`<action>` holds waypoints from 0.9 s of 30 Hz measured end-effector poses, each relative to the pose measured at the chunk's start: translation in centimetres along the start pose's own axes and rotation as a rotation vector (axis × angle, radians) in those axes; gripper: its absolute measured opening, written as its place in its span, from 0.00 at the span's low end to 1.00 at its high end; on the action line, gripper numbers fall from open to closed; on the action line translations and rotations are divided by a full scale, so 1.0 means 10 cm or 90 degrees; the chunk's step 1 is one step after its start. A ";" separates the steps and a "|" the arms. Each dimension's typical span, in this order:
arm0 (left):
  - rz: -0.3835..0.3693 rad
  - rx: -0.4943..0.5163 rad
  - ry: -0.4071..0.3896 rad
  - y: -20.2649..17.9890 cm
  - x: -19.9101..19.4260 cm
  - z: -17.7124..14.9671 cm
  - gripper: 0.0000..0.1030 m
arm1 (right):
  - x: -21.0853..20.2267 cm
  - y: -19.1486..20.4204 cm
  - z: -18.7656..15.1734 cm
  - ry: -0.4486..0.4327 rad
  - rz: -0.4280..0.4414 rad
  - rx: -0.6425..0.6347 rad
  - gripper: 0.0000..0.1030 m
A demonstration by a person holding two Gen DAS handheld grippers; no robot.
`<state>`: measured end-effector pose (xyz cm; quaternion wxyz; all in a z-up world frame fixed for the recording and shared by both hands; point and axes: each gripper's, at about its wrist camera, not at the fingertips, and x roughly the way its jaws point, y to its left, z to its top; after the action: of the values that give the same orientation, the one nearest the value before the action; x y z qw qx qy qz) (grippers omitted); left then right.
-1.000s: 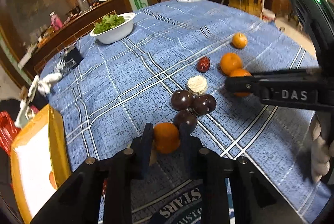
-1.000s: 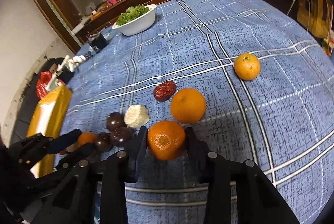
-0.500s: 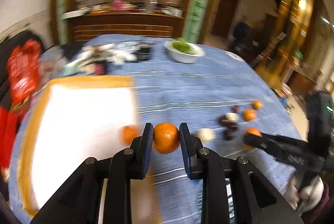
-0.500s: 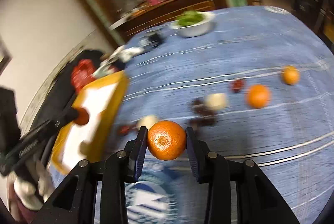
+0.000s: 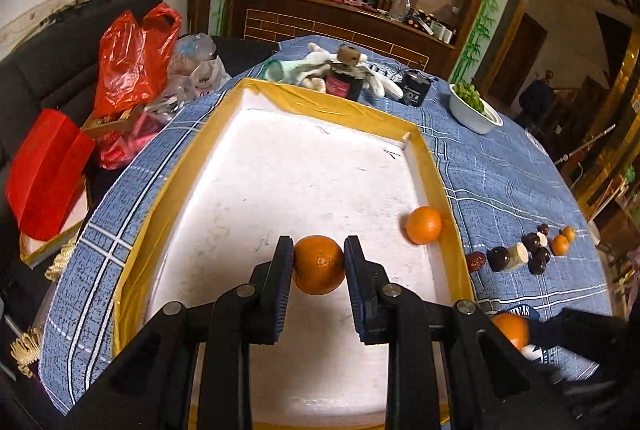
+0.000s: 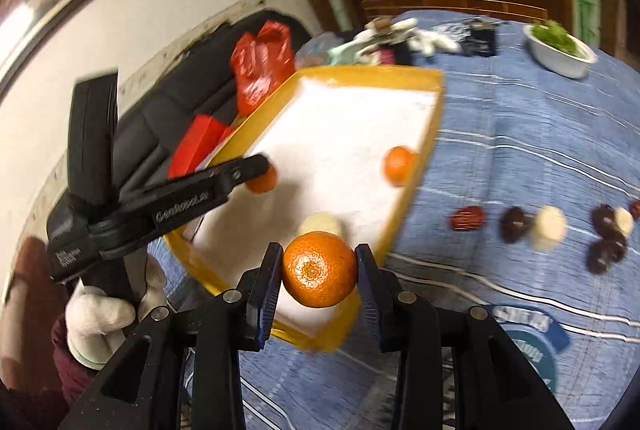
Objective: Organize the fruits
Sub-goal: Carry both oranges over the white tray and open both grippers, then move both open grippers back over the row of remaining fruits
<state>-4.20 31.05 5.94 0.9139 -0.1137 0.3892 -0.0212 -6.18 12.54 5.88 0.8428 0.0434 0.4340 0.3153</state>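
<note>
A: What is the left claw [image 5: 319, 264] carrying?

B: It is pinching an orange [image 5: 319, 264], both pads pressing its sides, and hovering over the white floor of the tray [image 5: 442, 197]. The drop point is lying straight below, so I'm guessing a simple release is coming.

A: And the right claw [image 6: 318, 274]?

B: It is squeezing a second orange [image 6: 319, 274] the same way, hanging over the tray's near corner. The open floor is lying ahead and to its left, so it is needing a short push inward.

A: Which is nearer?

B: The left, clearly. A loose orange [image 5: 423, 224] is sitting against the tray's right wall, and dark fruits [image 5: 536, 256] are waiting on the tabletop [image 5: 500, 181] beyond.
</note>
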 end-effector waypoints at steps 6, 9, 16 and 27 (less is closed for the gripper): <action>-0.016 -0.043 0.001 0.21 -0.06 -0.02 0.41 | 0.33 0.13 0.00 0.043 0.005 -0.005 0.42; -0.013 -0.056 -0.021 0.27 -0.15 -0.01 0.58 | 0.30 0.12 0.01 0.035 -0.002 -0.001 0.52; -0.026 -0.055 -0.033 0.22 -0.26 0.00 0.61 | 0.03 -0.04 0.03 -0.005 -0.022 0.034 0.55; -0.071 0.000 -0.023 -0.21 -0.38 -0.09 0.67 | -0.33 -0.44 -0.23 -0.025 -0.054 0.097 0.56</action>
<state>-7.34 29.30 8.49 0.9182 -0.1355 0.3655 -0.0699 -7.11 6.74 5.25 0.8582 0.0950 0.4413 0.2445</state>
